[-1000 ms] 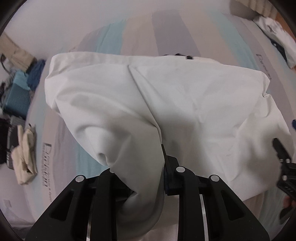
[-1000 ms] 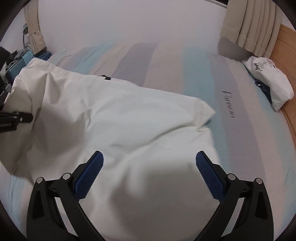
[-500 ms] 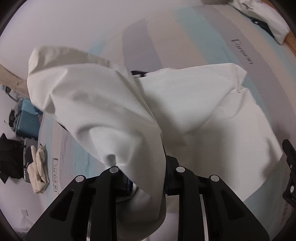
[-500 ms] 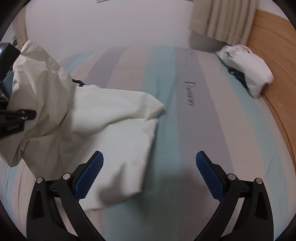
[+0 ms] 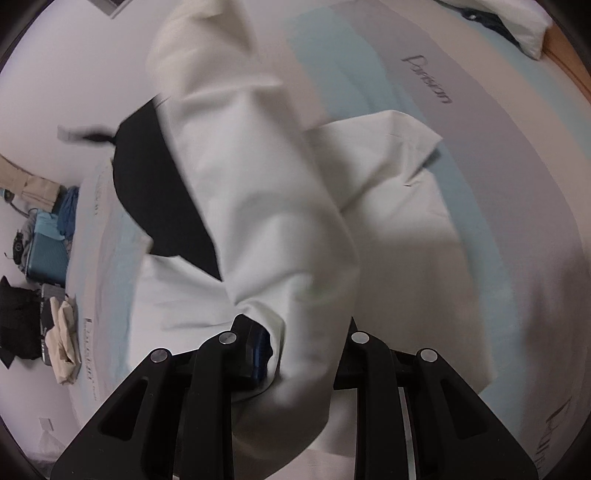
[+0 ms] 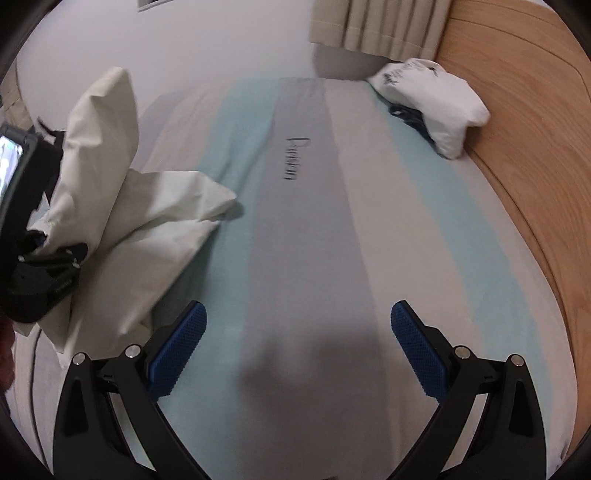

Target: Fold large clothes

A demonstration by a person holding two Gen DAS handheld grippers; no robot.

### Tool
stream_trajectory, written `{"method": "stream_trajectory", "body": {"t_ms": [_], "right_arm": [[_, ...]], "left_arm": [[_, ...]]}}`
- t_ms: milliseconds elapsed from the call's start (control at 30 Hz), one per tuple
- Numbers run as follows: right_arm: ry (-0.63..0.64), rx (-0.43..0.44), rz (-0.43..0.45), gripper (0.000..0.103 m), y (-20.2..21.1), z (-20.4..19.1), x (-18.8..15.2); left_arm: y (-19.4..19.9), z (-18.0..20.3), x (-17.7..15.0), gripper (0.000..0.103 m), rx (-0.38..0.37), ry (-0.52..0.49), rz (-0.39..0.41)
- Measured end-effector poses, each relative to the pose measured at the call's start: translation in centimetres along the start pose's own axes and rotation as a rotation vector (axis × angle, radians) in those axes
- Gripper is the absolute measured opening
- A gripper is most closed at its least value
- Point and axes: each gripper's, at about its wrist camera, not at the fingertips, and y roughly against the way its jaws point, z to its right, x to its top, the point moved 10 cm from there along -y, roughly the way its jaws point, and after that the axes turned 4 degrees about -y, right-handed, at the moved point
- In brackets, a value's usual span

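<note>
A large white garment [image 5: 280,206] with a black lining patch [image 5: 159,206] is lifted off the striped bed [image 5: 517,184]. My left gripper [image 5: 306,354] is shut on a bunched edge of it; the cloth rises up in front of the camera and the rest trails on the bed. In the right wrist view the garment [image 6: 147,206] hangs at the left from the left gripper [image 6: 44,273]. My right gripper [image 6: 295,350] is open and empty above bare bedsheet [image 6: 314,240], to the right of the garment.
A white folded item on dark cloth [image 6: 432,107] lies by the wooden headboard [image 6: 535,147]. Curtains [image 6: 373,26] hang behind. Beside the bed, a teal suitcase [image 5: 46,254] and piled clothes [image 5: 62,339] sit on the floor.
My left gripper has lifted the garment higher and toward the right, exposing its black lining. My right gripper has swung right, off the garment and over bare sheet.
</note>
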Motion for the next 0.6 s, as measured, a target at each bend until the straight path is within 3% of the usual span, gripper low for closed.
{"method": "stream_trajectory", "body": {"t_ms": [267,600], "right_arm": [[-0.056,-0.026,-0.04,0.096,-1.0,5.3,-1.7],[-0.103,-0.033,-0.099,0.096,-2.9,8.2,-4.2]], "left_arm": [[-1.8,4.8,0.0,0.018,0.025,-0.026,-0.019],[-4.5,8.2,-0.3,0.018,0.065,-0.093,-0.046]]}}
